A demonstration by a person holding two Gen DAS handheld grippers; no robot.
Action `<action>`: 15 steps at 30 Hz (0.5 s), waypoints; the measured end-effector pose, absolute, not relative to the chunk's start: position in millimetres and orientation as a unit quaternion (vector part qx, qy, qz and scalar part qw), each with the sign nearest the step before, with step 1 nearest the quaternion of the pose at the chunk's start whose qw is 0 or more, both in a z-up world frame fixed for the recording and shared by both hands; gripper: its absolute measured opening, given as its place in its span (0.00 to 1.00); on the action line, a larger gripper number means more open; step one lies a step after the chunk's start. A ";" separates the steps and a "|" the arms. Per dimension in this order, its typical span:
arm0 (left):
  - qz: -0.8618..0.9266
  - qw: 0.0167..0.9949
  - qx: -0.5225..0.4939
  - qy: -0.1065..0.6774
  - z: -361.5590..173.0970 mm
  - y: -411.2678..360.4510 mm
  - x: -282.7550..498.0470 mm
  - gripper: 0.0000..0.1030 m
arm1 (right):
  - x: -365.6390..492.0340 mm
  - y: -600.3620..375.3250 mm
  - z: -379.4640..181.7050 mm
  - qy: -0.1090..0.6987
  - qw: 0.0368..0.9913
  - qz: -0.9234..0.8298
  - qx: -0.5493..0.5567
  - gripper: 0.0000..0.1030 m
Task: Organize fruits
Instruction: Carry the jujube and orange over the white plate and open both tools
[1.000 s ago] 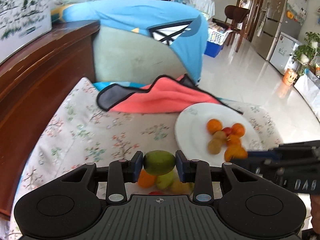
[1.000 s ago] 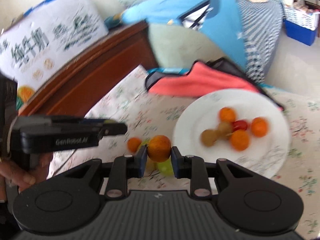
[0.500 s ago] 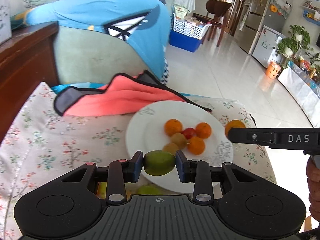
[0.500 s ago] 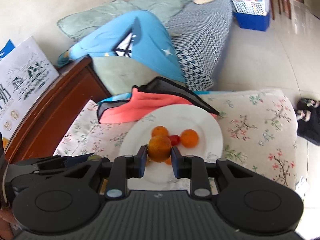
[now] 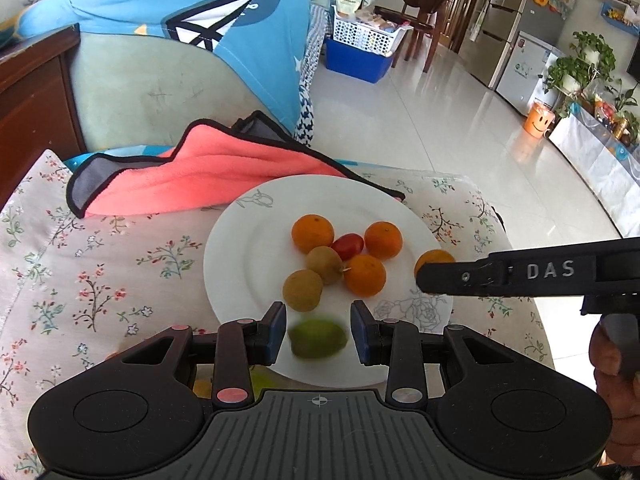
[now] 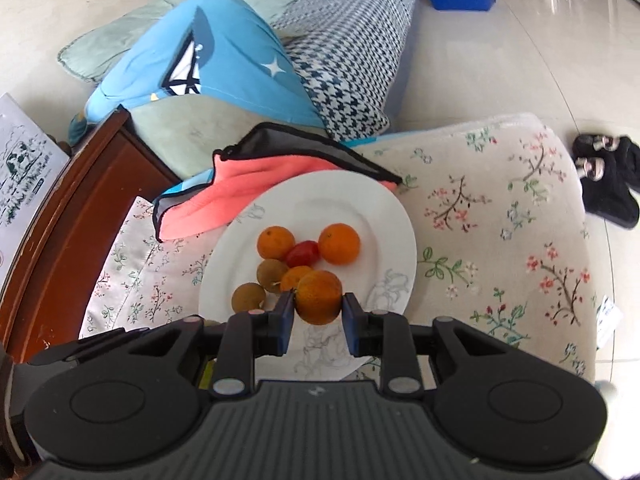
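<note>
Plate (image 5: 240, 264) rim lies under both loaded tools

A low surface (image 5: 100, 264) is covered by a pale cloth printed with small pink and green flower sprigs. A round white plate (image 5: 240, 264) lies on the cloth near the middle, closer to the far edge. A coral-pink towel (image 5: 192, 180) with a dark border lies crumpled along the far edge, and the plate's far rim rests partly on it. Toward the near edge, a yellow-green fruit (image 5: 262, 380) lies on the cloth just beside the plate's near rim, mostly hidden. The right side of the cloth is bare.
</note>
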State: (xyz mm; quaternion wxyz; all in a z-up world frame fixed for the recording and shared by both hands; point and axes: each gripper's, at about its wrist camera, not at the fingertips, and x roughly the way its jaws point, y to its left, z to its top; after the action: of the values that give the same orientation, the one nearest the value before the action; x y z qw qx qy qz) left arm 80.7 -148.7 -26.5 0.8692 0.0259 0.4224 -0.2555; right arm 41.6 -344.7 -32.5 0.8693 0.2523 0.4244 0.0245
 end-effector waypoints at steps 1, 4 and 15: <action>-0.256 0.869 0.025 0.422 -26.6 -149.7 80.5 0.32 | 41.9 -344.5 -33.8 0.426 0.868 0.022 0.252 0.25; -0.255 0.871 0.023 0.419 -25.5 -151.8 80.2 0.33 | 42.9 -343.9 -34.9 0.427 0.869 0.019 0.251 0.28; -0.208 0.896 0.023 0.391 -0.3 -131.1 81.6 0.67 | 38.9 -341.3 -21.3 0.401 0.880 0.037 0.251 0.29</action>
State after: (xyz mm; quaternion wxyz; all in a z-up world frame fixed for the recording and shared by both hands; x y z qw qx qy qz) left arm 81.6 -131.1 -0.3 0.8963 0.0234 0.3911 -0.2078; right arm 38.9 -341.3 -21.3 0.8805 0.2509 0.4007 0.0365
